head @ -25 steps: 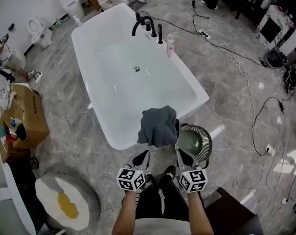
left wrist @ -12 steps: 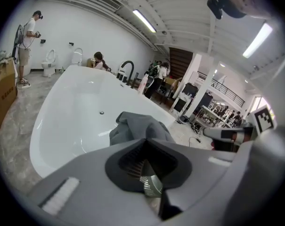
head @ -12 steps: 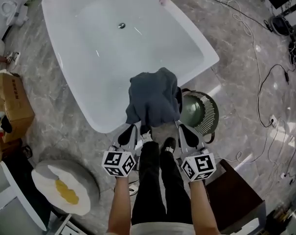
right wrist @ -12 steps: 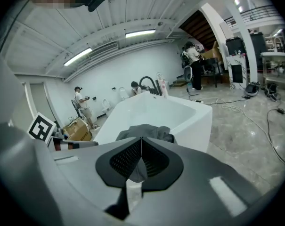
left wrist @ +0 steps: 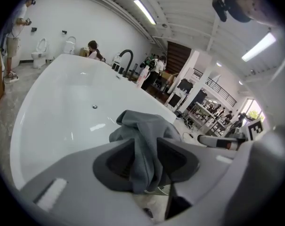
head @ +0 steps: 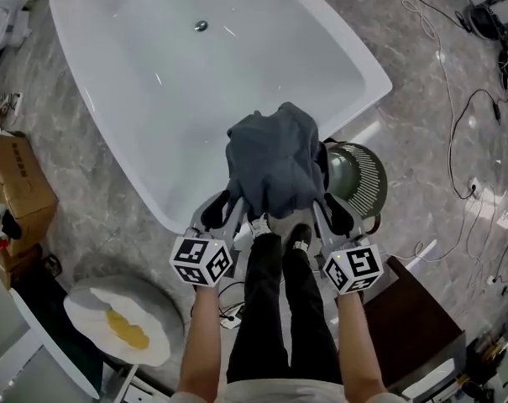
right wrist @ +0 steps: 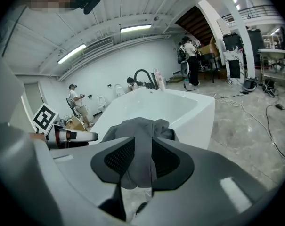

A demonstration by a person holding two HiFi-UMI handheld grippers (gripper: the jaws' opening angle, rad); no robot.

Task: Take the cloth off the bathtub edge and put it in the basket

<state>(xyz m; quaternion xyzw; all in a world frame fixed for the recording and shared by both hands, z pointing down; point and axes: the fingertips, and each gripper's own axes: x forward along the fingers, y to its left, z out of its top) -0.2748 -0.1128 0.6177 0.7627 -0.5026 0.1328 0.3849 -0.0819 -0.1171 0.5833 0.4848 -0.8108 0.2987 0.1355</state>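
A dark grey cloth hangs bunched over the near corner of the white bathtub, right beside the green ribbed basket. My left gripper grips its lower left edge and my right gripper its lower right edge. In the left gripper view a fold of the cloth fills the gap between the dark pads of the left gripper, whose jaws are opening. In the right gripper view the cloth likewise sits pinched in the right gripper, whose jaws are also opening.
A cardboard box stands at the left. At the lower left lies a round white cushion with a yellow patch. A dark brown box sits at the lower right. Cables run over the marble floor. The person's legs stand below the cloth.
The cloth has come up off the tub's near edge and now hangs higher between both grippers, slightly nearer the basket. The head view has tilted down.
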